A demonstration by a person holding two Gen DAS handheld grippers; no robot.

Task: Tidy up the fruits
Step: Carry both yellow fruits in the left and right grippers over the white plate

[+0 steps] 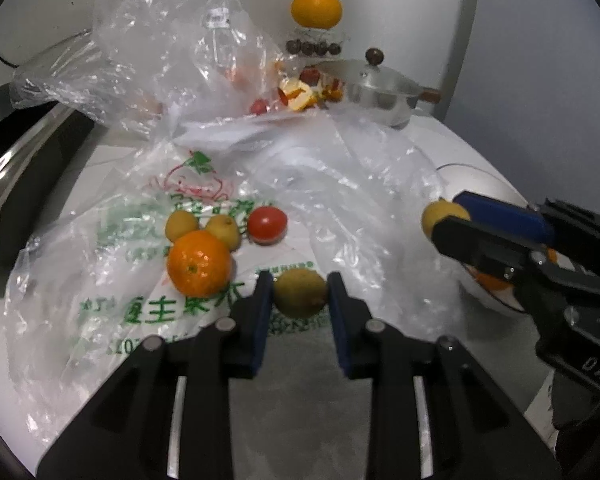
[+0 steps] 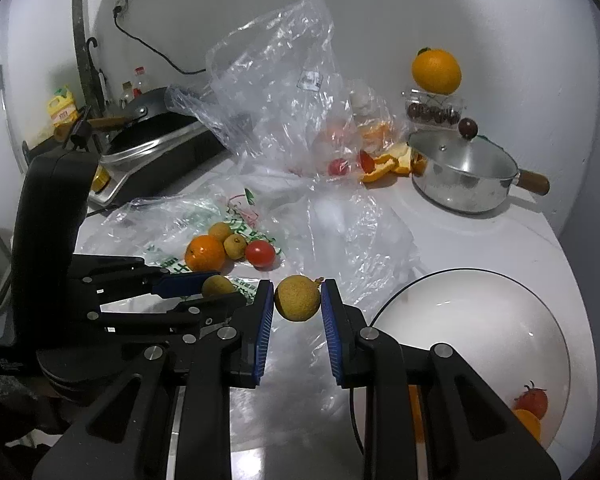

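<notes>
My left gripper (image 1: pixel 300 292) is shut on a small yellow-brown fruit (image 1: pixel 300 296) just above the printed plastic bag (image 1: pixel 148 280). To its left on the bag lie a mandarin (image 1: pixel 199 263), two more small yellow fruits (image 1: pixel 182 225) and a red tomato (image 1: pixel 267 224). My right gripper (image 2: pixel 297 298) is shut on another small yellow fruit (image 2: pixel 297 300), held in the air left of the white plate (image 2: pixel 468 320). A tomato (image 2: pixel 534 400) and an orange piece lie in the plate. In the right wrist view the left gripper (image 2: pixel 216 286) reaches in from the left.
A steel pot with a lid (image 2: pixel 460 176) stands at the back right, with orange peel (image 2: pixel 388 166) beside it. A large orange (image 2: pixel 436 71) sits on a clear box of dark fruit. A crumpled clear bag (image 2: pixel 276 92) rises in the middle. At the back left is a stove with a pan (image 2: pixel 152 140).
</notes>
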